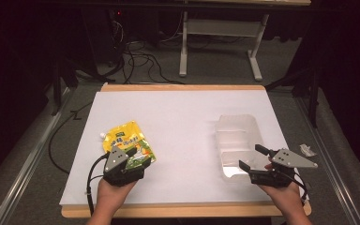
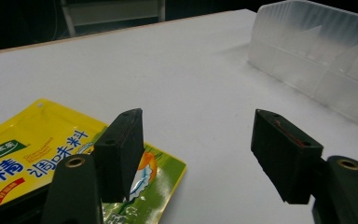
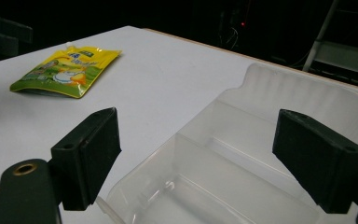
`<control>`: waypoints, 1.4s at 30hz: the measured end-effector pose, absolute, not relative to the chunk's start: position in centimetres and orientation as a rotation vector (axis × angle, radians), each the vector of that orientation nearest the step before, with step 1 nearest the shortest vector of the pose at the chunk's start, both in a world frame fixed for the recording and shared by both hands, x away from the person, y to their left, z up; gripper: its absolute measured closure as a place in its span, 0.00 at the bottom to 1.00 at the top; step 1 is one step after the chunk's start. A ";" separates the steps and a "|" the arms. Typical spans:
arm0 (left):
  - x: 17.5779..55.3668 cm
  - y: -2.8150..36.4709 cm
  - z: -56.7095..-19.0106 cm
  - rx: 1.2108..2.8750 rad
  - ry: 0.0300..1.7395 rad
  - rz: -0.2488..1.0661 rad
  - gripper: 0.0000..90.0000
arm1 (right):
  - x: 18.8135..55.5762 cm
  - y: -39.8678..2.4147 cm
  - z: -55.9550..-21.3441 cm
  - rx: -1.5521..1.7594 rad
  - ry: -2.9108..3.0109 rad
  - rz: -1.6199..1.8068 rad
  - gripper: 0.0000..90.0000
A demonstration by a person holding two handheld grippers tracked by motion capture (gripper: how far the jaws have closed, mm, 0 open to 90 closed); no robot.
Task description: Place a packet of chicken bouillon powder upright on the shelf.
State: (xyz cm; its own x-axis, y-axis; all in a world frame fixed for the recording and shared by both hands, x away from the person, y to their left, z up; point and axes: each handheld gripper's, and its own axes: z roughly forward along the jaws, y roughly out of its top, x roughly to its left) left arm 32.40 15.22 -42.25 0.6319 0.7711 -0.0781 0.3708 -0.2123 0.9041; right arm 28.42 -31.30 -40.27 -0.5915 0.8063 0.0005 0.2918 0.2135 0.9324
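A yellow and green spouted pouch (image 1: 125, 140) with printed characters lies flat on the white table top, left of centre. My left gripper (image 1: 138, 154) is open at the pouch's near end; in the left gripper view its left jaw hangs over the pouch's (image 2: 32, 151) green corner and its right jaw stands over bare table. A clear plastic divided tray (image 1: 235, 145) sits on the right. My right gripper (image 1: 252, 157) is open at the tray's near end, its jaws standing either side of the tray's (image 3: 242, 158) near compartment. The pouch (image 3: 67, 70) lies far left in the right gripper view.
The white table top (image 1: 183, 117) has a wooden rim. A small crumpled scrap (image 1: 306, 150) lies off the board at the right. Beyond the far edge are cables (image 1: 136, 56) on the floor and a white desk frame (image 1: 220, 33).
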 end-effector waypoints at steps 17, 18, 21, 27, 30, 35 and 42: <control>35.2 19.7 -43.3 1.739 1.109 0.509 0.41 | 28.5 -31.2 -40.4 1.030 2.022 1.340 0.17; 35.5 20.3 -43.4 1.726 1.127 0.508 0.41 | 28.5 -31.2 -40.4 1.029 2.023 1.338 0.17; 35.9 21.1 -43.5 1.708 1.152 0.513 0.41 | 28.5 -31.2 -40.5 1.031 2.023 1.336 0.18; 36.7 22.8 -43.9 1.672 1.212 0.524 0.42 | 28.5 -31.1 -40.6 1.034 2.032 1.332 0.18; 37.1 23.7 -44.2 1.647 1.249 0.524 0.42 | 28.6 -31.0 -40.7 1.024 2.036 1.326 0.18; 37.7 25.4 -44.9 1.601 1.328 0.525 0.43 | 28.6 -31.0 -40.7 1.026 2.039 1.323 0.18; 39.0 27.2 -46.0 1.553 1.426 0.503 0.44 | 28.6 -30.8 -40.9 1.027 2.046 1.315 0.18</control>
State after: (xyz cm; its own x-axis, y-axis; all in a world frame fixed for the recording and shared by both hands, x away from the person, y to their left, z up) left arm 38.98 27.15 -46.02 0.2398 0.9283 -0.2843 0.5447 0.1138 0.8309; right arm 28.65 -30.84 -40.86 -0.5927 0.8053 -0.0090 0.3262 0.2503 0.9116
